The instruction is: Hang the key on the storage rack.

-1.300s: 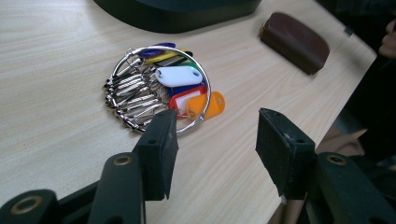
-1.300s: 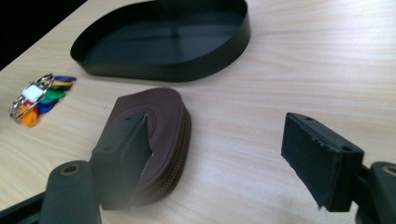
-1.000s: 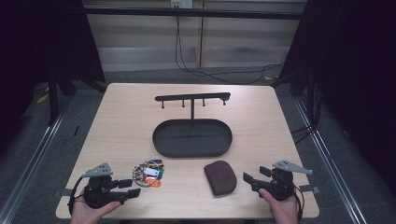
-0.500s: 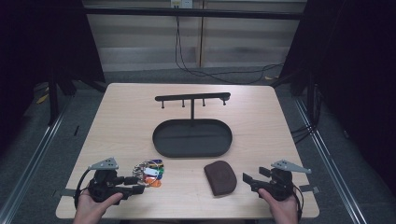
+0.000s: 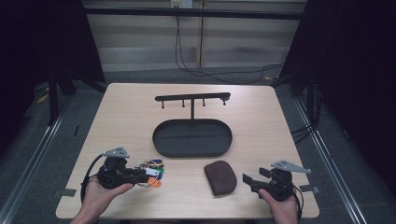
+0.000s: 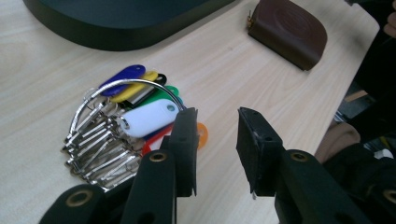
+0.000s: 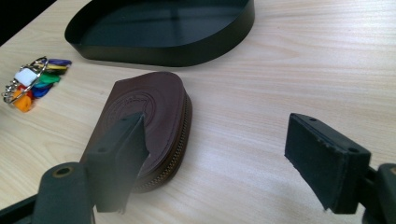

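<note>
A bunch of keys [image 5: 152, 170] with coloured tags lies on the table near its front left. My left gripper [image 5: 141, 174] points right at it. In the left gripper view the keys [image 6: 140, 116] lie just left of the left jaw, whose tip overlaps an orange tag. The jaws of this gripper [image 6: 215, 116] have just been closing; only bare table shows between them. A brown zipped pouch [image 5: 220, 176] lies right of the keys. My right gripper [image 5: 250, 181] rests open beside it; in its own view the wide jaws [image 7: 217, 123] frame the pouch's [image 7: 149, 102] right edge.
A black oval tray [image 5: 192, 151] sits mid-table, with a black T-shaped hook rack [image 5: 192, 98] rising behind it. The tray wall [image 7: 163, 46] lies beyond the pouch. The table's front edge runs close under both hands.
My left gripper has moved right up to the keys and lifted slightly, and its jaws have narrowed. The right gripper, pouch and keys have not moved.
</note>
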### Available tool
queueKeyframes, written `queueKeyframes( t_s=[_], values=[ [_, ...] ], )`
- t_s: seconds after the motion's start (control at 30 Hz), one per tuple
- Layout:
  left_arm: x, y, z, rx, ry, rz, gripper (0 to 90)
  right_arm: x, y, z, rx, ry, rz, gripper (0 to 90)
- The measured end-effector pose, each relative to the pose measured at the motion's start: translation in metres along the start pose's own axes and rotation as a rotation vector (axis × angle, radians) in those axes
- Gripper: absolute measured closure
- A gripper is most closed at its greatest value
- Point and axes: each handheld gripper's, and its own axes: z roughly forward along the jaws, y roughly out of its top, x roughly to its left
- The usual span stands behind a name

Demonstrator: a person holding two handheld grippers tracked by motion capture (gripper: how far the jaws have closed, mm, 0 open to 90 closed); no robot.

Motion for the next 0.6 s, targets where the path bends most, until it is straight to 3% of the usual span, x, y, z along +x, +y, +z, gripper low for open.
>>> queueKeyframes(
  t_s=[0.17, 0.33, 0.43, 0.6],
  values=[
    [0.001, 0.006, 0.006, 0.001, -0.002, -0.013, 75.1, 0.000, 0.000, -0.001, -0.003, -0.002, 0.003, 20.8],
    [-0.001, 0.016, 0.018, 0.081, -0.013, 0.017, 75.9, 0.000, 0.000, 0.000, -0.001, 0.000, 0.003, 20.8],
    [-0.003, 0.022, 0.029, 0.148, 0.014, 0.057, 80.2, 0.000, 0.000, 0.001, 0.004, -0.007, 0.005, 20.7],
    [-0.005, 0.027, 0.037, 0.211, 0.034, 0.078, 82.2, 0.000, -0.001, 0.001, 0.010, -0.007, 0.007, 20.7]
  ],
)
